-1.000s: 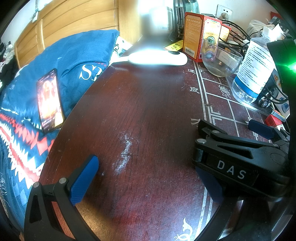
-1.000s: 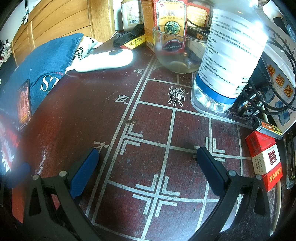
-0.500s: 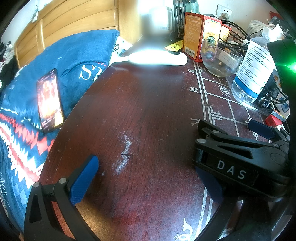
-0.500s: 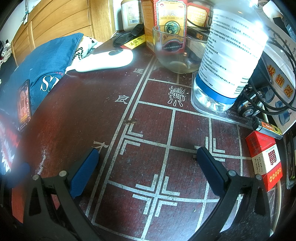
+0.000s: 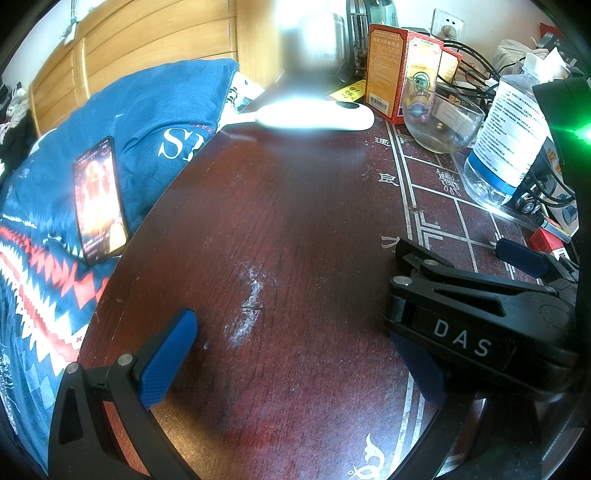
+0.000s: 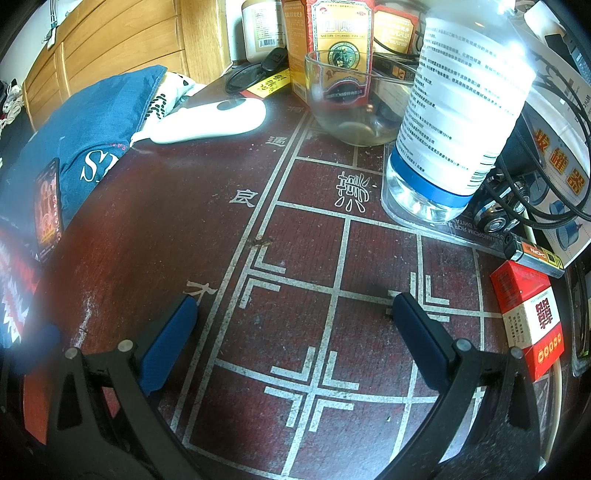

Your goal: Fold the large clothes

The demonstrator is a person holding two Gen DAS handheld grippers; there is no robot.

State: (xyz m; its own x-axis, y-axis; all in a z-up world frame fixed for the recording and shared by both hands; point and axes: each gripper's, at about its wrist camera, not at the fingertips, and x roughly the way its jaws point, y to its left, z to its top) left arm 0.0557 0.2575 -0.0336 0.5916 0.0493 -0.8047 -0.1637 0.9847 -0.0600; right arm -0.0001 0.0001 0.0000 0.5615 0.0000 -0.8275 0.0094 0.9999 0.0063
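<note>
On the table [image 6: 147, 221]: 1 plastic bottle [image 6: 465, 110], 1 glass bowl [image 6: 354, 107], 1 white remote [image 6: 207, 122], 1 lighter [image 6: 535, 254], 1 red cigarette pack [image 6: 528, 317], approx. 2 orange boxes [image 6: 332, 37]; 1 phone [image 5: 98, 206] beside it.

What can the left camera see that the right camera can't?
Only the left wrist view shows the wall socket and the right gripper's black body marked DAS. Only the right wrist view shows the whole red pack, the lighter and a white jar. Both show the table, blue cloth, phone, white device, glass bowl and bottle.
</note>
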